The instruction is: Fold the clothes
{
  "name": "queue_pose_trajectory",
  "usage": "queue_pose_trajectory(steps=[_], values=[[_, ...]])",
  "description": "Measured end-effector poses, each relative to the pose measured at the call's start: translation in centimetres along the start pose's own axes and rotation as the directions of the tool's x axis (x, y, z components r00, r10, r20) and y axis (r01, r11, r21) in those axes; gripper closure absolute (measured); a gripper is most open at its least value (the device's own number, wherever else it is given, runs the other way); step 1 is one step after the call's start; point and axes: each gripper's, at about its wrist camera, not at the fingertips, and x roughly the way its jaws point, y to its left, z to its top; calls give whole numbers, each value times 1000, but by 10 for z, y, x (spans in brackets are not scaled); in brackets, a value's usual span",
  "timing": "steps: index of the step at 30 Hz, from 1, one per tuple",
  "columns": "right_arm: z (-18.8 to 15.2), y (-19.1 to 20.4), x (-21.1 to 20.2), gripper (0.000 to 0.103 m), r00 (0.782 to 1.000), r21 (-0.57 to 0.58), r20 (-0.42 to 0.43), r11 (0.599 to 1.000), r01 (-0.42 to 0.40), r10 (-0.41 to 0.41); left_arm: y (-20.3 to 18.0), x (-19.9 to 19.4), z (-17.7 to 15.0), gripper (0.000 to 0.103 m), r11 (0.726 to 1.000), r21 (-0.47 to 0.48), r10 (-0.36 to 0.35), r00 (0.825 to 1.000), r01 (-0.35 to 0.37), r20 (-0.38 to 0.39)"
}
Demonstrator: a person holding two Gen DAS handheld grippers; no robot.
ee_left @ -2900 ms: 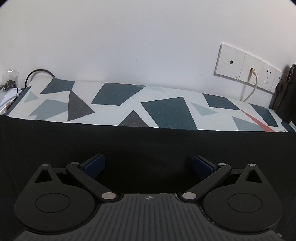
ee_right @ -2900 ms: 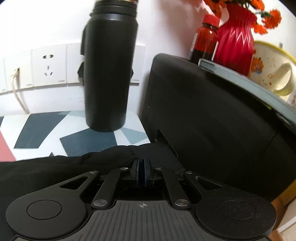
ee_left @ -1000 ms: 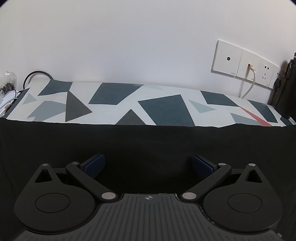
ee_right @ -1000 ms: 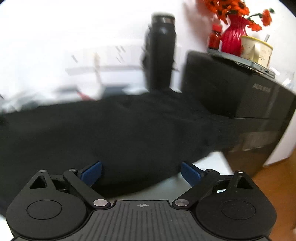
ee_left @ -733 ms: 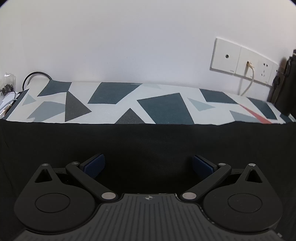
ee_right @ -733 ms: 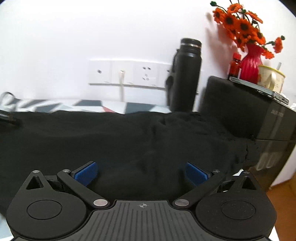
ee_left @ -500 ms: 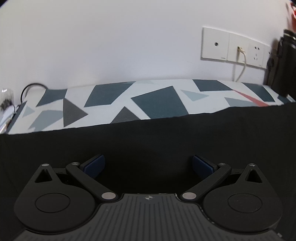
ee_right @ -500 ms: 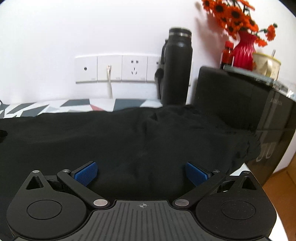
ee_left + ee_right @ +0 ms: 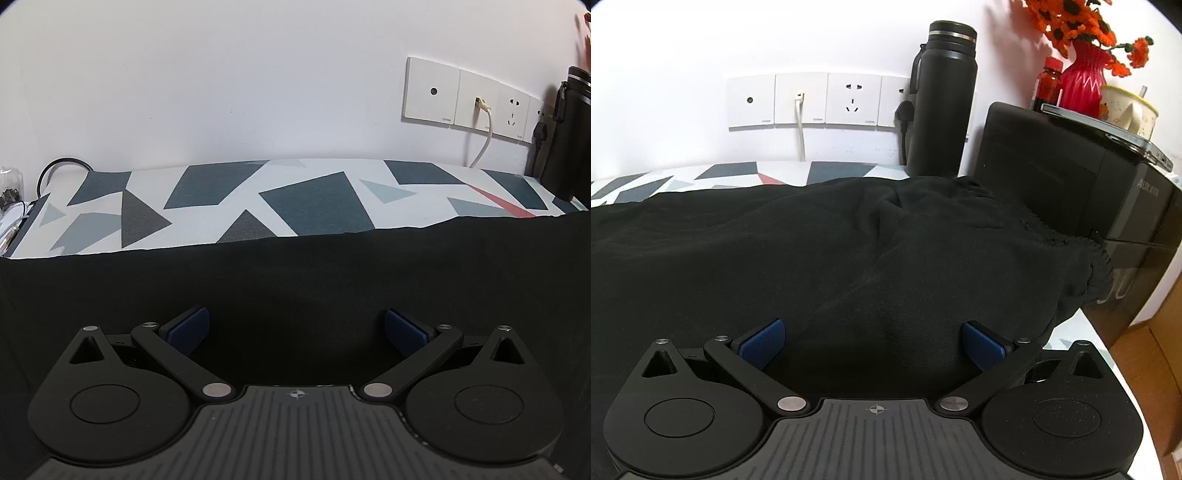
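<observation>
Left gripper [image 9: 297,332]: blue pads spread wide, nothing between them, over the black garment [image 9: 295,280].
Right gripper [image 9: 872,343]: blue pads spread wide, empty, above the same black garment [image 9: 831,251].
Garment: laid flat across the near part of the patterned tablecloth [image 9: 295,199]; rumpled, bunched edge at the right, touching the black appliance [image 9: 1071,184].
Black flask [image 9: 942,99]: upright, far right, just behind the garment.
Wall sockets [image 9: 812,99]: far wall, white cable plugged in.
Red vase [image 9: 1082,81], brown bottle [image 9: 1047,86], cream mug [image 9: 1128,110]: on the appliance.
</observation>
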Motion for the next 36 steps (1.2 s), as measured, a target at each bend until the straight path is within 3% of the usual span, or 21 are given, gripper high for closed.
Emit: queue_pose_trajectory(steps=[36], values=[[0,1,-2,1,1000,3,6,1000,5,-5,1,1,-1,0,1000,-8,-3,1000,3,2]])
